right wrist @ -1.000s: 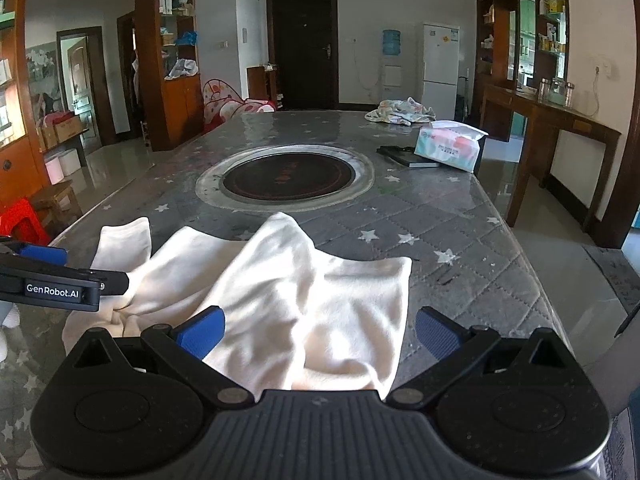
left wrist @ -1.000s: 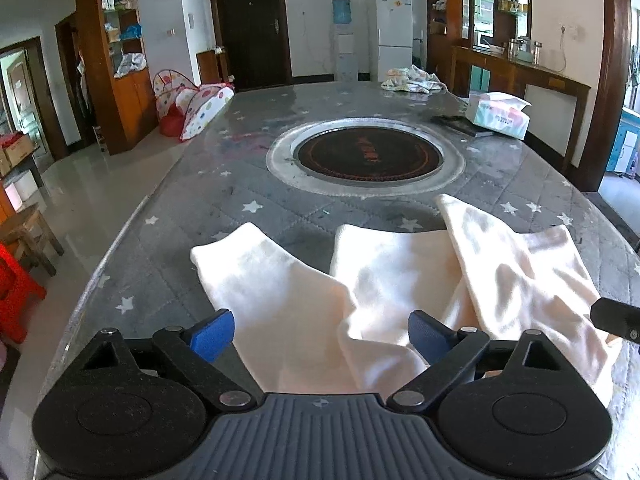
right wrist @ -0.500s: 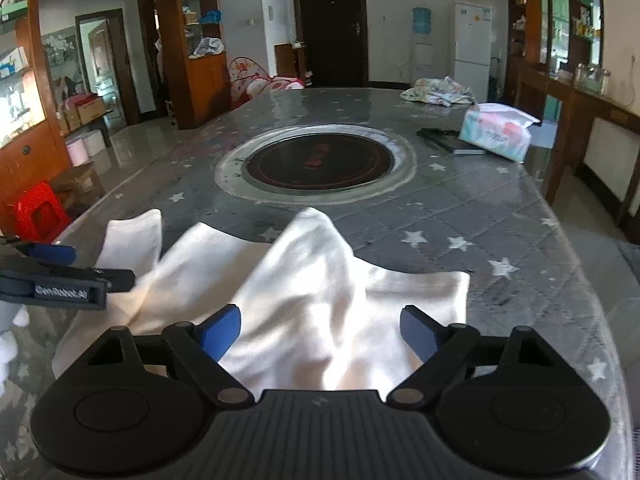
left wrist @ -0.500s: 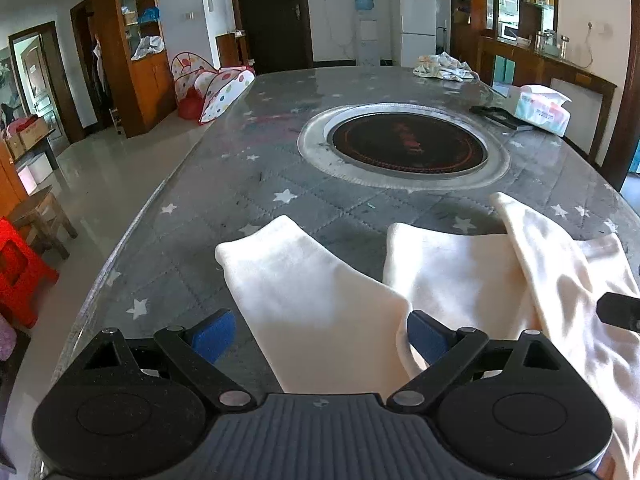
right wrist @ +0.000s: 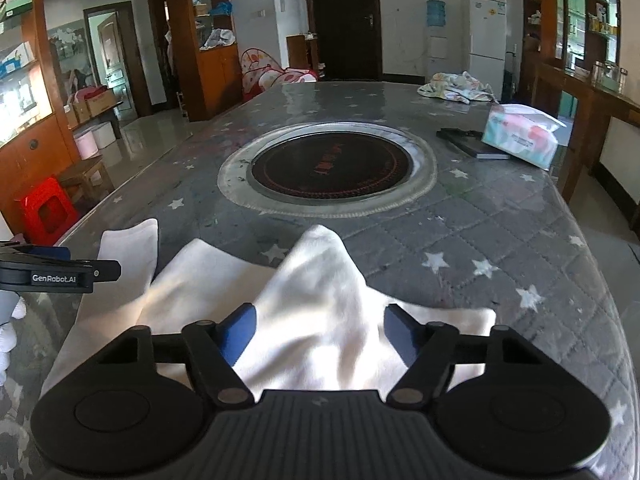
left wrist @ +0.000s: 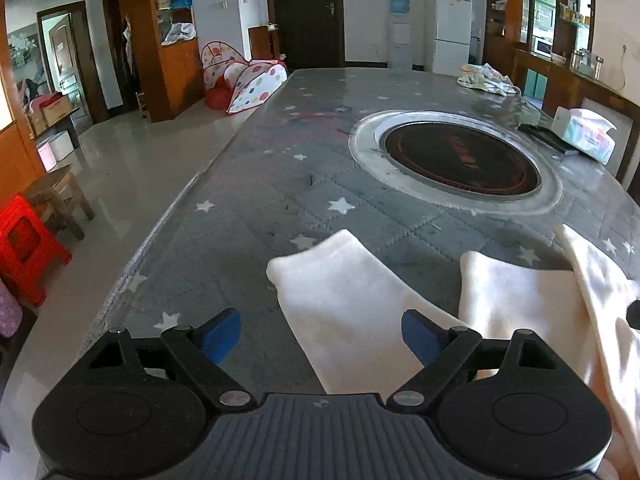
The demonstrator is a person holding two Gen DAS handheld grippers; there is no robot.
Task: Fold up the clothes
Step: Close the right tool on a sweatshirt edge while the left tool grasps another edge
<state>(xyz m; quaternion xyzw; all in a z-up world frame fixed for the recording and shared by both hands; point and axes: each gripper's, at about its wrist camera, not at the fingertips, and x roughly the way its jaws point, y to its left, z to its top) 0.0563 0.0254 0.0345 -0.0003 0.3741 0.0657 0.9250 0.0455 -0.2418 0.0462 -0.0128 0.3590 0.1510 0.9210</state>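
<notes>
A cream garment (right wrist: 312, 312) lies rumpled on the near end of the table (right wrist: 480, 220), with three pointed ends reaching away from the cameras; in the left view two of them lie flat (left wrist: 348, 300) and the third rises in a fold at the right edge. The left gripper (left wrist: 320, 330) hovers over the leftmost end with its jaws spread wide and nothing between them. The right gripper (right wrist: 318, 330) stands over the raised middle fold, jaws also apart, the cloth bunched up between the blue pads (right wrist: 240, 332) without being pinched. Set into the table is one round dark cooktop (right wrist: 332, 166) with a pale ring. On the far right are one tissue pack (right wrist: 520, 140) with tissue sticking out of its top, one flat black box (right wrist: 472, 142) just beside it, and one crumpled patterned cloth (right wrist: 456, 88) further back. On the floor to the left stand one red stool (right wrist: 48, 208) and one wooden stool (left wrist: 60, 196).
</notes>
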